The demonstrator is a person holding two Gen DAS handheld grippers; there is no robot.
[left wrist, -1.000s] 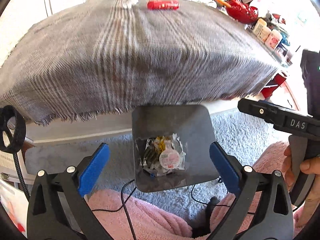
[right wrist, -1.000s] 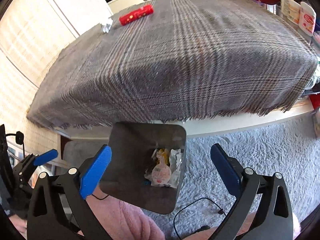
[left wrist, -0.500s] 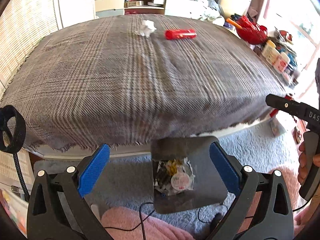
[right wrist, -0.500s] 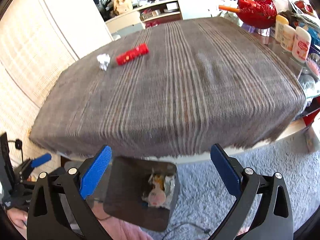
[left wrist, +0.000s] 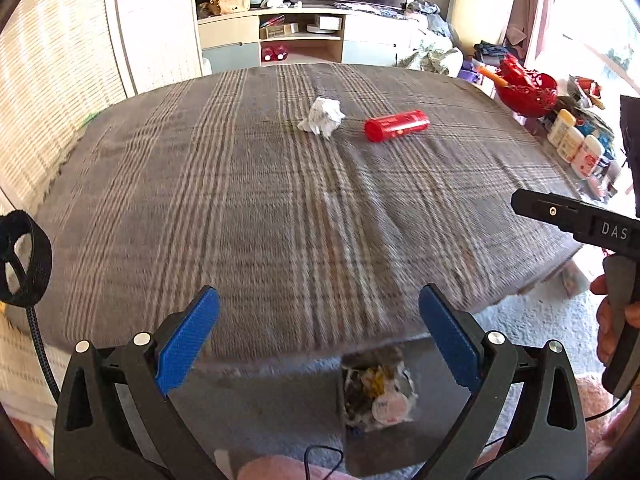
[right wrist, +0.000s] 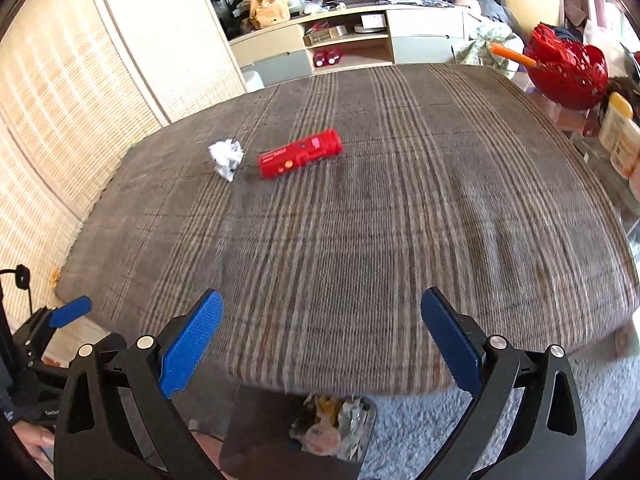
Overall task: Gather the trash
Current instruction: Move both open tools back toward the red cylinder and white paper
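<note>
A crumpled white paper ball (left wrist: 322,117) (right wrist: 227,155) and a red tube-shaped package (left wrist: 396,125) (right wrist: 301,153) lie side by side far back on the plaid-covered table (left wrist: 280,208) (right wrist: 360,220). Below the table's near edge stands a dark trash bin (left wrist: 408,432) (right wrist: 256,432) holding crumpled wrappers (left wrist: 378,394) (right wrist: 332,424). My left gripper (left wrist: 318,334) is open with nothing between its blue pads, hovering over the near table edge. My right gripper (right wrist: 322,336) is open too and holds nothing. Its black body (left wrist: 576,222) shows at the right of the left wrist view, held by a hand (left wrist: 612,320).
A red bowl (left wrist: 526,92) (right wrist: 568,76) and several white bottles (left wrist: 572,144) (right wrist: 620,136) crowd the right side beyond the cloth. A shelf unit (left wrist: 300,40) stands behind the table, a woven blind (right wrist: 60,100) at left. Grey carpet (right wrist: 560,420) surrounds the bin.
Both grippers have risen and tilted up from over the bin. The bin has slid to the bottom of both views, and the tabletop with the paper ball and red package now fills them.
</note>
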